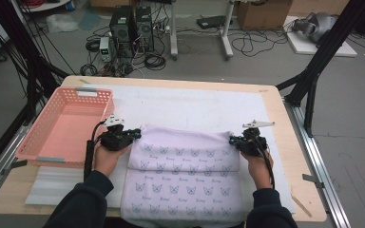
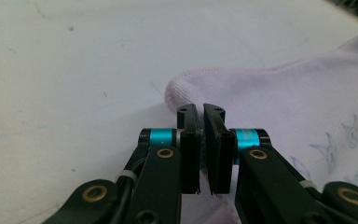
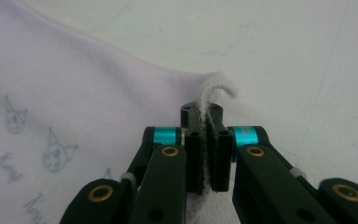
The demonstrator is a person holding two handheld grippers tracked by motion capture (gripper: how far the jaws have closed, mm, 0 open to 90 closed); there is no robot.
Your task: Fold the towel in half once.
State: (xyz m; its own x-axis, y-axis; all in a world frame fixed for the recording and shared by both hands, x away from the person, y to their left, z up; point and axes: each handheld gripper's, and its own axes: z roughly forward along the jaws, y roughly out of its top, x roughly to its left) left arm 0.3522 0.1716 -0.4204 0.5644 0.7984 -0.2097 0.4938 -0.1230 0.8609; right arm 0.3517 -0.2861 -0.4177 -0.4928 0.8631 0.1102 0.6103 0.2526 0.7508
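Wooden tabletop [image 1: 285, 142], one, carrying one white mat [image 1: 195, 104] over most of its width.

Basket [image 1: 62, 126]: one, pink plastic, slotted walls, at the left edge of the tabletop, nothing visible inside it.

Towel [image 1: 185, 175]: one, pale lilac, printed with rows of small blue cat-face motifs and script; stitched hem along its border. Lies at the middle of the near edge and hangs slightly over it. Its far part is folded back toward the person, making a doubled band across the cloth.

Grippers: two, one in each hand.
- Left gripper [image 1: 135, 133]: at the towel's far left corner; jaws clenched on the cloth, which runs between the pads [image 2: 189, 154] in the left gripper view.
- Right gripper [image 1: 233, 140]: at the towel's far right corner; jaws clamped on the hem, a loop of which stands up above the pads [image 3: 221, 154].

Forearms: two, dark sleeves, entering from the near edge.
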